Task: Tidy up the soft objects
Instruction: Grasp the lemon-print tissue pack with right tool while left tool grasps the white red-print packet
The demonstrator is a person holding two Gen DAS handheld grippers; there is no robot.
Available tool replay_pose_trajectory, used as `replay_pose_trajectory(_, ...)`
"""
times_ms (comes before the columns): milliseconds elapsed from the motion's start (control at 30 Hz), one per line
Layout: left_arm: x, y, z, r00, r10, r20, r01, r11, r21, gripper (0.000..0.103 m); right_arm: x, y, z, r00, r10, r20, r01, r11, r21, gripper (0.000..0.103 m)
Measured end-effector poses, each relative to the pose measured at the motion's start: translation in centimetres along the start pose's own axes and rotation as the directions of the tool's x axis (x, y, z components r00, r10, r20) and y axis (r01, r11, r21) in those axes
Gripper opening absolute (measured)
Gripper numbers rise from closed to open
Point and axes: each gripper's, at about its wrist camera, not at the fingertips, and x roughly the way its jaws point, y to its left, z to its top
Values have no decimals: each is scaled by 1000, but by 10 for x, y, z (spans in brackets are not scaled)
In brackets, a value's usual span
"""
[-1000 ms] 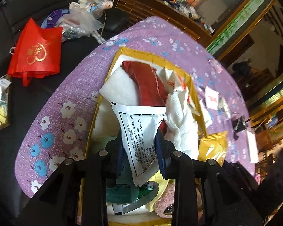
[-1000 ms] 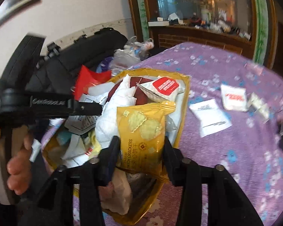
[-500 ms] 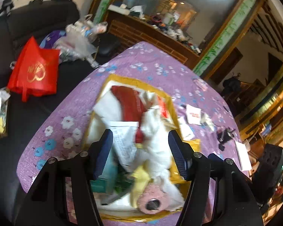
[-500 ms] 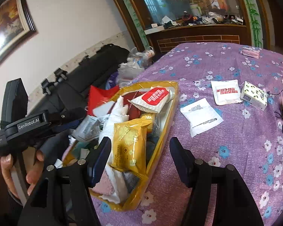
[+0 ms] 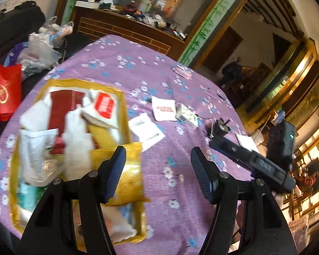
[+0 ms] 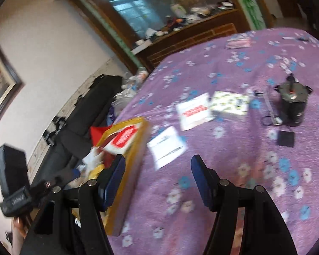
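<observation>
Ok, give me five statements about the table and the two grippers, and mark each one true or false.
1. The yellow box is packed with soft packets. True.
2. The left gripper is clamped on the yellow cracker packet. False: its jaws are opening, nothing is between them, and the packet lies by its left finger.
3. The right gripper is open over the purple floral tablecloth and holds nothing. True.
4. No packets lie outside the box. False: a white packet with red print and a plain white packet lie on the cloth.
5. The red bag sits inside the box. False: it lies off the table, on the dark seat.
</observation>
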Motion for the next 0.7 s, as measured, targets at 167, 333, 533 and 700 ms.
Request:
replay_pose_trajectory(167, 16, -10, 4, 999, -28, -22, 28, 1000, 3, 64, 24, -23, 27, 992, -115, -50, 117, 992, 40, 64)
replay_pose_trajectory(333, 20, -11, 3, 998, -62, -33, 62, 998, -6, 63, 60, -28, 68, 977, -186, -107, 177, 981, -84, 64)
replay_pose_trajectory(533, 15, -8, 4, 996, -82, -23, 82, 997, -15, 63, 124, -36, 107, 928, -322, -185, 288, 939, -189, 64)
replay_pose_trajectory(700, 9, -5, 4, 995, -101, -23, 100, 995, -14, 63, 145, -57, 117, 912, -340, -228, 310, 938, -158, 64)
